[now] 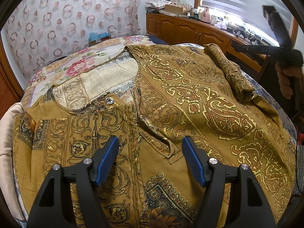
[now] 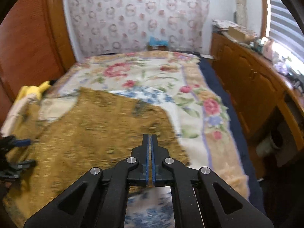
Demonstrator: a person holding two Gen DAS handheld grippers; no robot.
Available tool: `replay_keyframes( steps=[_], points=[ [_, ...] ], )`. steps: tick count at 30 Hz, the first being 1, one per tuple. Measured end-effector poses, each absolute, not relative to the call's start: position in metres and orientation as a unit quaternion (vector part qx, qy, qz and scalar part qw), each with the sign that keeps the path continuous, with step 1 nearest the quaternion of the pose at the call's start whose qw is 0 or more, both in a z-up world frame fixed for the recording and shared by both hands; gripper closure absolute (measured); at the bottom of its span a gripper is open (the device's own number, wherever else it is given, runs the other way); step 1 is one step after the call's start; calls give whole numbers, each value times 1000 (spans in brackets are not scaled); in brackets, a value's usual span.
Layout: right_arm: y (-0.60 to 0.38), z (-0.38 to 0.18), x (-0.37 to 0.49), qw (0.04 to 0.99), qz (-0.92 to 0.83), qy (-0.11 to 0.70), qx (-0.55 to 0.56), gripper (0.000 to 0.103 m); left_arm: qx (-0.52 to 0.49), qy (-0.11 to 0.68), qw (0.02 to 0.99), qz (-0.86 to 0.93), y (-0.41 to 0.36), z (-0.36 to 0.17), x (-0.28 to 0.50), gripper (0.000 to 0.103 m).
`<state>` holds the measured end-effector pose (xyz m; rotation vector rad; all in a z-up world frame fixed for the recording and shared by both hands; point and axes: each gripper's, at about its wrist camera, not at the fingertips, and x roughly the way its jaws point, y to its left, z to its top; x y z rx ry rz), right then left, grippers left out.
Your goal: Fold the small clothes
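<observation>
A floral blanket (image 2: pixel 191 102) covered the bed, and the mustard paisley shirt (image 1: pixel 190 104) lay spread on it beneath both sets of jaws. The left gripper (image 1: pixel 150 142) hung released over the shirt's placket. The right gripper (image 2: pixel 151 135) was clenched, empty.

Home bedrm: floral bedspread (image 2: pixel 155 76), wood cabinets (image 1: pixel 190 30), curtain (image 1: pixel 66 19).
</observation>
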<state>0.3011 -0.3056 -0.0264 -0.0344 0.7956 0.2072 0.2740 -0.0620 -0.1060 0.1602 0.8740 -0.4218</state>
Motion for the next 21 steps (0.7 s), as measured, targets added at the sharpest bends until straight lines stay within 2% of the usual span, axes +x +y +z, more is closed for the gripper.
replay_keyframes(
  steps=[1, 3, 6, 8, 11, 12, 13, 14, 16, 21],
  points=[
    [-312, -32, 306, 916, 94, 389, -15, 82, 76, 419, 882, -203, -62, -106, 274, 33],
    [-322, -45, 320, 914, 82, 398, -9, 66, 68, 418, 882, -207, -59, -106, 275, 33],
    [-325, -50, 338, 913, 115, 392, -4, 64, 41, 412, 884, -215, -49, -102, 274, 33],
    [-327, -51, 357, 903, 146, 404, 13, 56, 23, 408, 887, -218, -43, -100, 274, 33],
    [-328, -58, 383, 883, 174, 435, 30, 56, 13, 404, 888, -220, -41, -100, 274, 33],
    [-328, -59, 386, 875, 193, 442, 40, 59, 14, 403, 888, -220, -42, -100, 274, 33],
    [-324, -59, 388, 867, 211, 450, 45, 71, 16, 400, 889, -222, -44, -99, 273, 33],
    [-320, -59, 388, 859, 226, 457, 44, 77, 18, 399, 889, -223, -44, -99, 272, 33],
    [-308, -55, 381, 852, 254, 458, 28, 97, 21, 400, 889, -224, -46, -99, 272, 33],
    [-276, -31, 359, 855, 282, 435, -1, 101, 16, 403, 887, -226, -44, -100, 273, 33]
  ],
)
